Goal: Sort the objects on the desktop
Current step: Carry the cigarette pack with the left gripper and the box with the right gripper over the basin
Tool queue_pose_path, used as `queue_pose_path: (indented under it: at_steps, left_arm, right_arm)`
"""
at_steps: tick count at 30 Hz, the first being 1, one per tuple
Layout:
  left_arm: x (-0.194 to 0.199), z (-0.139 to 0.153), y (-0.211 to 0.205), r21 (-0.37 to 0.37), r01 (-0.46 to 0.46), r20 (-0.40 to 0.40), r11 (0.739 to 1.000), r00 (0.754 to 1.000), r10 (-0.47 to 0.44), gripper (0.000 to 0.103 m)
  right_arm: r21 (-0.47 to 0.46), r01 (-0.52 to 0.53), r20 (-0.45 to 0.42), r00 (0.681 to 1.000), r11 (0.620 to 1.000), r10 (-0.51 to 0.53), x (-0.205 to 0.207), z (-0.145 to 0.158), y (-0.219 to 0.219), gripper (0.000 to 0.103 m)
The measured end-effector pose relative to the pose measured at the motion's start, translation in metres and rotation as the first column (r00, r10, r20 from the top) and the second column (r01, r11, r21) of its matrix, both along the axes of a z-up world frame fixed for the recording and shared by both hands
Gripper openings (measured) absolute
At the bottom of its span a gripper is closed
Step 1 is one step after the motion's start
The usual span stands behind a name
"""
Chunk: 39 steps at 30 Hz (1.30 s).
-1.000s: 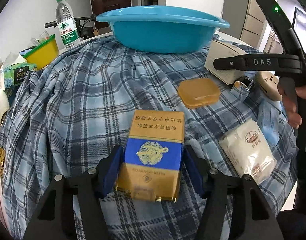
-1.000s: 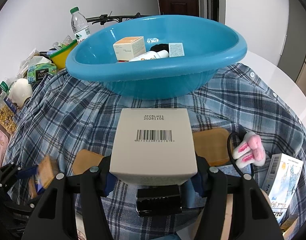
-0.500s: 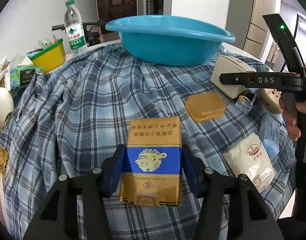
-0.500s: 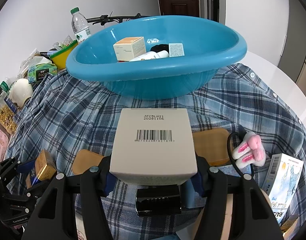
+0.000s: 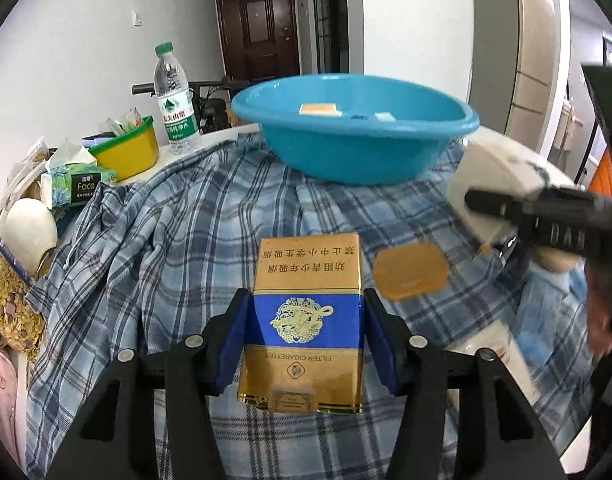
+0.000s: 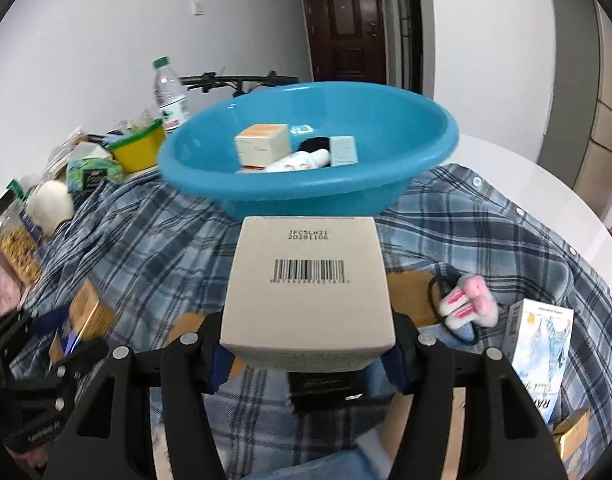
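My left gripper [image 5: 304, 340] is shut on a gold and blue cigarette pack [image 5: 306, 320], held above the plaid cloth. My right gripper [image 6: 306, 354] is shut on a white box with a barcode [image 6: 308, 288], lifted off the cloth in front of the blue basin [image 6: 406, 184]. In the left wrist view that white box [image 5: 494, 184] and the right gripper [image 5: 546, 216] appear blurred at the right. The blue basin [image 5: 358, 152] holds a small orange and white box [image 6: 262, 148], a tube and other small items. The cigarette pack [image 6: 86, 316] shows at the lower left of the right wrist view.
An orange flat case [image 5: 410, 272] lies on the cloth. A pink bunny hair tie [image 6: 466, 304], a blue and white carton [image 6: 538, 344] and a black box [image 6: 322, 392] lie near me. A water bottle [image 5: 174, 100], a yellow tub [image 5: 126, 152] and a tissue pack [image 5: 78, 184] stand at the left.
The left gripper closed on the cigarette pack and raised it off the cloth. The right gripper rose with the white box and moved toward the basin.
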State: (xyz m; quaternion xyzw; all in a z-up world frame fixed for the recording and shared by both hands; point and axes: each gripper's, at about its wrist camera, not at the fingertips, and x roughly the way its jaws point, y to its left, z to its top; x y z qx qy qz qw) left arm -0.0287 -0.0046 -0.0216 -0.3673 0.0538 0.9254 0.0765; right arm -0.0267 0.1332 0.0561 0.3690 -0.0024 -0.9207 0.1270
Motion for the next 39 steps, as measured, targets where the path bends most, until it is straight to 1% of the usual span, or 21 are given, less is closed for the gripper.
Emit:
queue_pose_path:
  at_steps: [4,7,11,15,19,25,26,30,34,39]
  left_arm:
    - [0.002,0.009,0.003,0.011,-0.015,-0.042,1.000,0.999,0.015,0.057]
    - [0.002,0.014,0.005,0.016,-0.039,-0.073,0.999,0.997,0.040,0.058]
    - [0.001,0.024,0.012,0.023,-0.027,-0.099,0.999,0.995,0.029,0.058]
    - [-0.001,0.045,0.021,0.003,-0.020,-0.166,1.000,0.986,0.021,0.058]
    - [-0.008,0.074,0.023,0.028,-0.027,-0.238,0.999,0.971,0.033,0.058]
    - [-0.014,0.121,0.025,0.042,-0.029,-0.349,0.999,0.936,0.042,0.058]
    - [-0.014,0.131,0.025,0.044,-0.029,-0.374,0.999,0.926,0.043,0.058]
    - [-0.013,0.158,0.023,0.057,-0.030,-0.436,0.998,0.899,0.052,0.058]
    - [-0.014,0.171,0.019,0.072,-0.030,-0.456,0.997,0.888,0.059,0.058]
    - [-0.022,0.176,0.018,0.090,-0.002,-0.449,0.996,0.893,0.042,0.058]
  right_arm:
    - [0.017,-0.005,-0.030,1.000,1.000,0.005,0.012,0.003,-0.007,0.059]
    - [0.030,-0.005,-0.075,0.997,1.000,0.007,0.021,0.007,-0.010,0.059]
    - [0.069,0.009,-0.116,0.993,0.998,-0.001,0.027,0.015,-0.013,0.059]
    - [0.053,0.012,-0.142,0.990,0.998,-0.004,0.029,0.026,-0.011,0.059]
    - [0.046,0.019,-0.188,0.982,0.999,-0.010,0.031,0.043,-0.011,0.059]
    - [0.044,0.012,-0.303,0.953,0.999,0.002,0.036,0.085,-0.013,0.059]
    - [0.043,0.011,-0.324,0.946,0.999,0.003,0.037,0.093,-0.012,0.059]
    - [0.022,0.019,-0.408,0.913,1.000,-0.008,0.041,0.126,-0.010,0.059]
    - [-0.005,0.016,-0.458,0.889,1.000,-0.016,0.044,0.147,-0.007,0.059]
    - [-0.002,0.012,-0.487,0.873,1.000,-0.011,0.042,0.155,-0.008,0.059]
